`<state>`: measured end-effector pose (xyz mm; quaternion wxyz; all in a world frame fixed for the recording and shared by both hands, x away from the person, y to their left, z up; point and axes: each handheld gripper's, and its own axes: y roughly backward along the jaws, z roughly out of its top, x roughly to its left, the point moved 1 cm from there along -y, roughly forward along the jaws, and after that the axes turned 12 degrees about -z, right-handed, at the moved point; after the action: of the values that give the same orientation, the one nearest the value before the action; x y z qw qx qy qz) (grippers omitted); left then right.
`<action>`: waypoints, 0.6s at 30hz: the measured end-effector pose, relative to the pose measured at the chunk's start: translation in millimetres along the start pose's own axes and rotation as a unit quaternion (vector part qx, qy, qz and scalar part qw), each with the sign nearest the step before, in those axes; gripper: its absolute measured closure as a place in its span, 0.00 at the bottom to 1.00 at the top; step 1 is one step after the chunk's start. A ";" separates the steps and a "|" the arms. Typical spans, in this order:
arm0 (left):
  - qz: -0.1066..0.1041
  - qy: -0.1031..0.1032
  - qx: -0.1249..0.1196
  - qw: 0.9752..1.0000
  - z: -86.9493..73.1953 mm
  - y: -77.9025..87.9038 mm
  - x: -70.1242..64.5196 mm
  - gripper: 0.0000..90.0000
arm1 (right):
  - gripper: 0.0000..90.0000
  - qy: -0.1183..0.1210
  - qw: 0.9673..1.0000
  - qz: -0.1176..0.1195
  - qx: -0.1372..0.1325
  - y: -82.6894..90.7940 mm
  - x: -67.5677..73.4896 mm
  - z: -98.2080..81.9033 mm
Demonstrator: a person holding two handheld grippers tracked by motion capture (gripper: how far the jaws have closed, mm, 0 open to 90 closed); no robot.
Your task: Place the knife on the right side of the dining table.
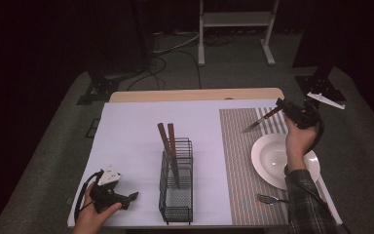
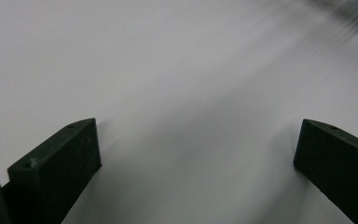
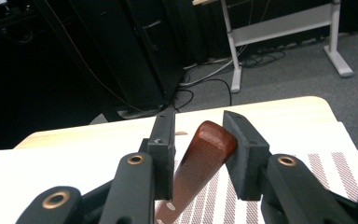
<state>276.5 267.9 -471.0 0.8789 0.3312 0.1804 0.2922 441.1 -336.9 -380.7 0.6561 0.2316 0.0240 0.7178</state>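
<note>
Knife [image 1: 262, 119]: held over the striped placemat [image 1: 238, 161] near the tabletop's far right corner, beyond the plate [image 1: 268, 158].
Long axis: blade is pointed toward the left, handle [image 3: 200, 161] lies between the right gripper [image 3: 198, 154] jaws.
Right jaws: slightly apart, handle is touched on one side only.
Left gripper [image 2: 196, 154]: jaws wide apart, nothing held, at the near left corner.

Reddish-brown handle [image 3: 204, 158] on a silver knife [image 1: 260, 119]; white plate [image 1: 265, 163]; grey-and-white striped mat [image 1: 238, 161]; black wire rack [image 1: 177, 195]; pale lilac sheet [image 1: 126, 141]; black grippers.

My grippers are black: the left gripper [image 1: 126, 200] carries a white three-cornered plate and a looping black cable. The right gripper [image 3: 198, 158] shows brass-coloured pivot pins and small screw holes. I see a dark plaid sleeve [image 1: 307, 204] on my right arm.
</note>
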 end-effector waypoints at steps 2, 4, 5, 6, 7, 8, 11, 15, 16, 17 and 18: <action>0.000 0.000 0.000 1.000 0.0 0.0 0.0 0.00 | 0.71 -0.004 1.000 -0.004 0.004 -0.1 -3.2 -1.1; 0.000 0.000 0.000 1.000 0.0 0.0 0.0 0.00 | 0.71 -0.007 1.000 -0.005 0.008 -0.4 -5.7 -2.2; 0.000 0.000 0.000 1.000 0.0 0.0 0.0 0.00 | 0.70 -0.008 1.000 -0.007 0.008 -0.6 -6.6 -2.7; 0.000 0.000 0.000 1.000 0.0 0.0 0.0 0.00 | 0.70 -0.009 1.000 -0.008 0.009 -0.7 -7.5 -3.2; 0.000 0.000 0.000 1.000 0.0 0.0 0.0 0.00 | 0.70 -0.012 1.000 -0.008 0.010 -1.0 -8.0 -3.8; 0.000 0.000 0.000 1.000 0.0 0.0 0.0 0.00 | 0.70 -0.012 1.000 -0.008 0.011 -1.3 -8.4 -4.2; 0.000 0.000 0.000 1.000 0.0 0.0 0.0 0.00 | 0.67 -0.015 1.000 -0.009 0.015 -2.6 -9.7 -5.4; 0.000 0.000 0.000 1.000 0.0 0.0 0.0 0.00 | 0.65 -0.017 1.000 -0.015 0.020 -4.1 -11.2 -6.8; 0.000 0.000 0.000 1.000 0.0 0.0 0.0 0.00 | 0.65 -0.019 0.999 -0.016 0.022 -4.3 -11.4 -7.1; 0.000 0.000 0.000 1.000 0.0 0.0 0.0 0.00 | 0.65 -0.020 0.999 -0.017 0.024 -4.7 -11.8 -7.3; 0.000 0.000 0.000 1.000 0.0 0.0 0.0 0.00 | 0.64 -0.020 0.999 -0.019 0.025 -5.3 -12.4 -7.5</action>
<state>276.5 267.9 -471.0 0.8789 0.3312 0.1806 0.2920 443.7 -346.0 -393.0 0.6638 0.2617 0.0328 0.6999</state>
